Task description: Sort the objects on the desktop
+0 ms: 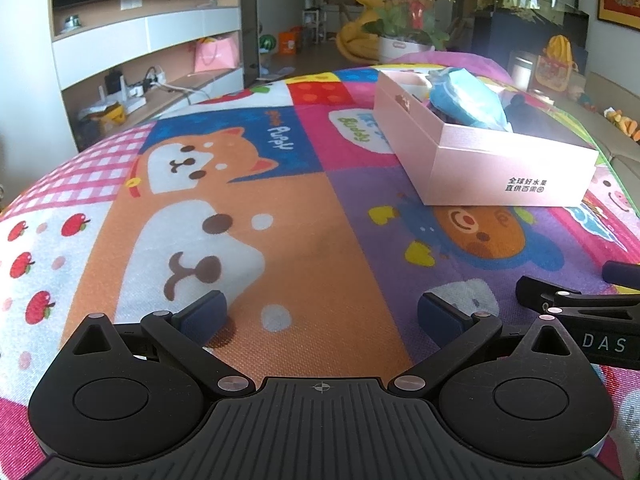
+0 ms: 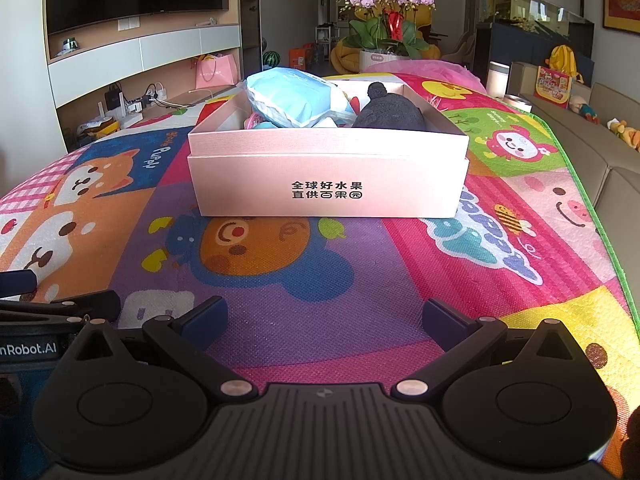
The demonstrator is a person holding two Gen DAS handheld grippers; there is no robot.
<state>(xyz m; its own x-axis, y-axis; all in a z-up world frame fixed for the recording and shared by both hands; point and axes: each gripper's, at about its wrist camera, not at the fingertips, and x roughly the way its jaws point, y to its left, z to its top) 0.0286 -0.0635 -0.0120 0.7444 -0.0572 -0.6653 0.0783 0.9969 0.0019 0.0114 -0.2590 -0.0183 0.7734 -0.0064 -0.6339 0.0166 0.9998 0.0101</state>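
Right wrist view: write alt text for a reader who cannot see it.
A pink box with black printed characters sits open on a colourful cartoon mat, holding a pale blue packet and a dark knitted item. In the foreground the right gripper is open and empty, its fingers spread above the mat.

Left hand-held gripper [image 1: 322,312], right hand-held gripper [image 2: 324,316]: black, navy pads, silver rivets.

pink box [image 2: 328,184]: floor hidden by walls, small pink item [image 2: 253,121] at 10 o'clock mostly buried under blue pack [image 2: 292,100] | dark fuzzy item [image 2: 388,114]: lower part behind box wall | right gripper [image 1: 568,300]: cut off at 3 o'clock edge in left view | left gripper [image 2: 48,304]: cut off at 9 o'clock edge in right view
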